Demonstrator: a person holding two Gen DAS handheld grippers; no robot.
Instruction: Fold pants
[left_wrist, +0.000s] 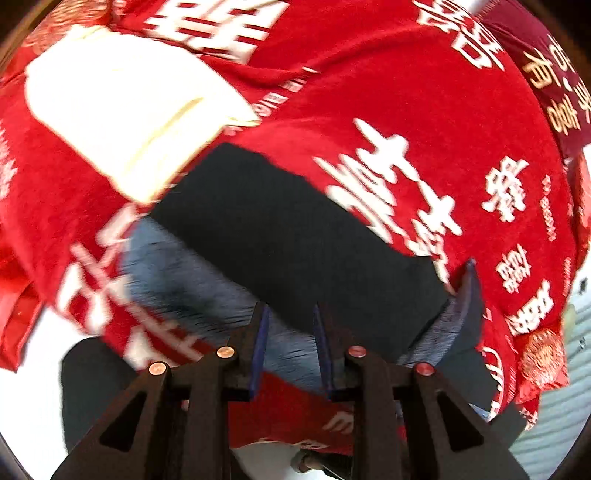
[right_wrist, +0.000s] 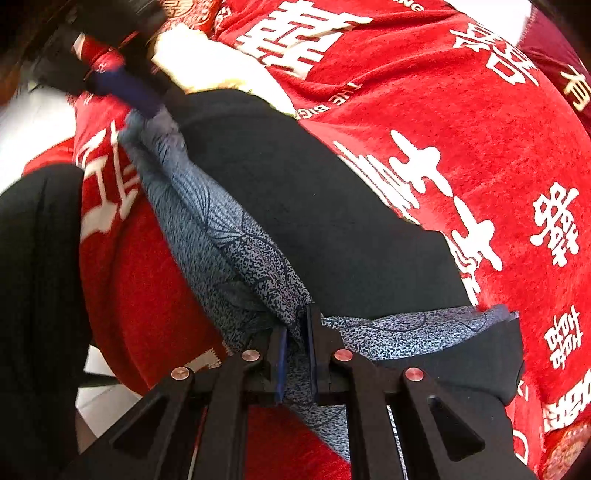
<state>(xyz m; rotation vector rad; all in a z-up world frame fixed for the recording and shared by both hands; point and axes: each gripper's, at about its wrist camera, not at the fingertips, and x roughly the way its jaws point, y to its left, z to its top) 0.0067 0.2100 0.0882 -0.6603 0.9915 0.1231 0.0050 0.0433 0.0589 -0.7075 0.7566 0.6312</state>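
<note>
We are working over a red cloth (left_wrist: 424, 122) printed with white characters, and the pants (right_wrist: 314, 206) lie on it: black fabric outside, with a blue-grey speckled lining (right_wrist: 221, 236) turned up along the near edge. Beyond the pants, toward the far left in the left wrist view, sits a folded cream-white garment (left_wrist: 122, 110), its near end touching or just overlapping the black fabric.

Our right gripper (right_wrist: 295, 332) has its jaws pinched narrowly on a gathered fold of the speckled lining at the near edge of the pants; the fabric bunches up between the pads and runs away to the upper left.

In the left wrist view, which is blurred, our left gripper (left_wrist: 291, 314) stands with a narrow gap between its blue pads, over the blue-grey fabric at the near edge. We cannot see the pads pressing on anything. In the right wrist view the same gripper appears at the upper left (right_wrist: 129, 88), at the far end of the lining strip, too blurred to say more
</note>
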